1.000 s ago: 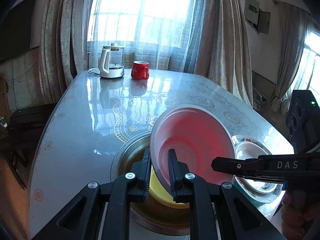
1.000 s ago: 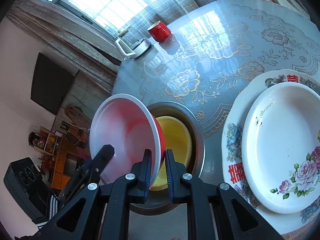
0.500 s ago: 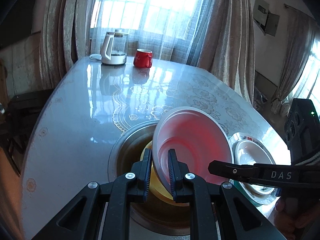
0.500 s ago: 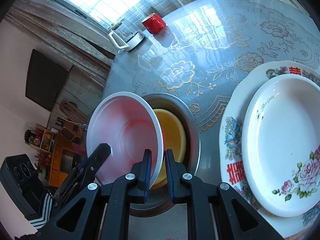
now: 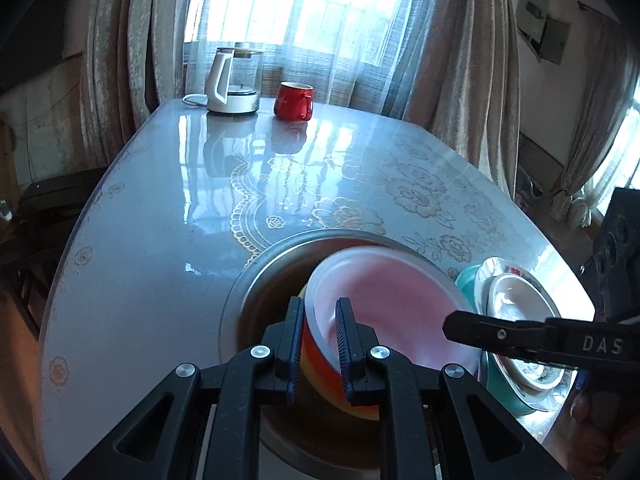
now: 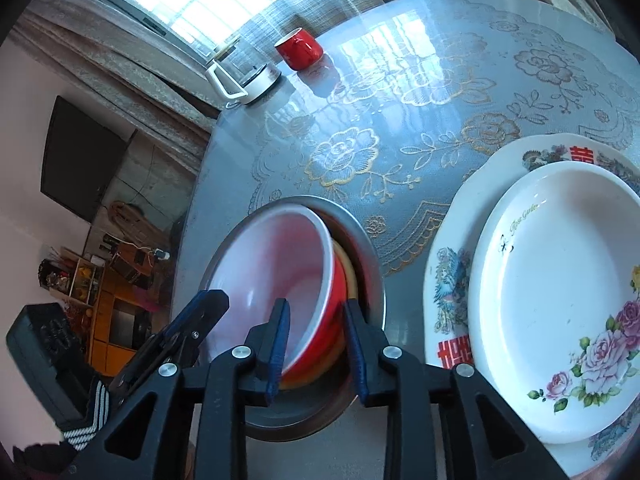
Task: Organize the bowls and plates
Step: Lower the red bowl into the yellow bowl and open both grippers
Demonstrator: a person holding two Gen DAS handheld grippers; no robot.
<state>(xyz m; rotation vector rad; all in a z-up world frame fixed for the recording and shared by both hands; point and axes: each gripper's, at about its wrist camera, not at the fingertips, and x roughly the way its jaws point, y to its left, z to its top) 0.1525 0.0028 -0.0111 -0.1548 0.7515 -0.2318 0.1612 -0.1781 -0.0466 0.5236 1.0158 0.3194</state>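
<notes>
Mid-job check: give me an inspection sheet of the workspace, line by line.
Surface: glossy table with floral lace cover.
Job's things: red bowl tilted inside yellow bowl, both in steel basin; white plate on patterned plate, over a teal dish.
Clutter: kettle, red mug at far edge.
Grippers: left claw shut on red bowl rim; right claw open, straddling the rim.
Cables: kettle cord.
Surroundings: curtains, window, TV.
</notes>
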